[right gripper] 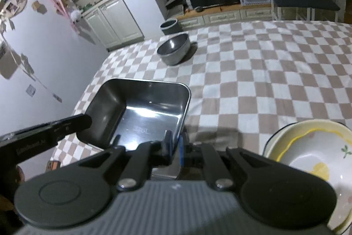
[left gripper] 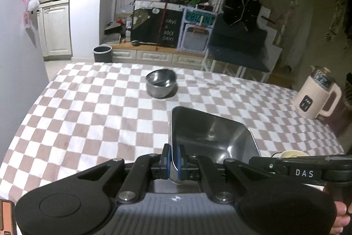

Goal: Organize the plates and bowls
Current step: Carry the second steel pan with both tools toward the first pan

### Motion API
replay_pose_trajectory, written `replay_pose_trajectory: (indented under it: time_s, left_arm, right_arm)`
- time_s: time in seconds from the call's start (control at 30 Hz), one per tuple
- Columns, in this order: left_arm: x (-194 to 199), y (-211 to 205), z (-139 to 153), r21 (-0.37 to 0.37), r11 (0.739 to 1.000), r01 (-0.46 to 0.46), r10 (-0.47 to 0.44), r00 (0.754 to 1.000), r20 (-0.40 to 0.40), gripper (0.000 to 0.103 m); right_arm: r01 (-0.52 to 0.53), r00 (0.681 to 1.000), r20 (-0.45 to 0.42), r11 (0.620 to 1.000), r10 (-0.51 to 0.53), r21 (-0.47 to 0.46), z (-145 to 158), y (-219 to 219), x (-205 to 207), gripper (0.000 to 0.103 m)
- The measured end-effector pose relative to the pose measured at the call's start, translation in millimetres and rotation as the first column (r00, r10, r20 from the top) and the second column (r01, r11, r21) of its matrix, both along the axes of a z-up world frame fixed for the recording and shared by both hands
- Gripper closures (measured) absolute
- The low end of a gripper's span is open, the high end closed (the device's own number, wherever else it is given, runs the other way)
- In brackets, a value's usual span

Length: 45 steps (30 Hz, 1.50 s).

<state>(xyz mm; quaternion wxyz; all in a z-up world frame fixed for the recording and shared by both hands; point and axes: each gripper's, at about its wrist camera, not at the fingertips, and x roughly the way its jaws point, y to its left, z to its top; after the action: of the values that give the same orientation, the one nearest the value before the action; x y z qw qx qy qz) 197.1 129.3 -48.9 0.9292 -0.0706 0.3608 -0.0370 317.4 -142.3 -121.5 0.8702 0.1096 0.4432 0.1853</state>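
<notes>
Rectangular stainless-steel tray (left gripper: 211,136) is held above the brown-and-white checked tablecloth (left gripper: 88,116), tilted. Left gripper (left gripper: 173,160) pinches its left wall; right gripper (right gripper: 175,149) pinches the opposite wall. Round steel bowl (left gripper: 161,83) stands farther back on the cloth. Cream floral ceramic bowl (right gripper: 308,155) sits near the right gripper.

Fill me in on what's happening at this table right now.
A person is tidying dishes with a handheld gripper in each hand. Both grip one square steel tray: the left gripper is clamped on its left wall, the right gripper on its right wall, holding it over the checkered tablecloth. A round steel bowl sits alone farther back, and a stack of ceramic bowls waits beside the right gripper.
</notes>
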Motion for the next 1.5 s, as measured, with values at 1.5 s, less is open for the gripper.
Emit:
replay_pose_trajectory:
  time_s: [1.5]
  left_arm:
    - [25,-2,-66,0.137,0.987,0.085,-0.049,0.968,-0.247,0.074]
  right_arm:
    - [-0.079,0.994,-0.090,0.986,0.066,-0.149,-29,34,16,0.093]
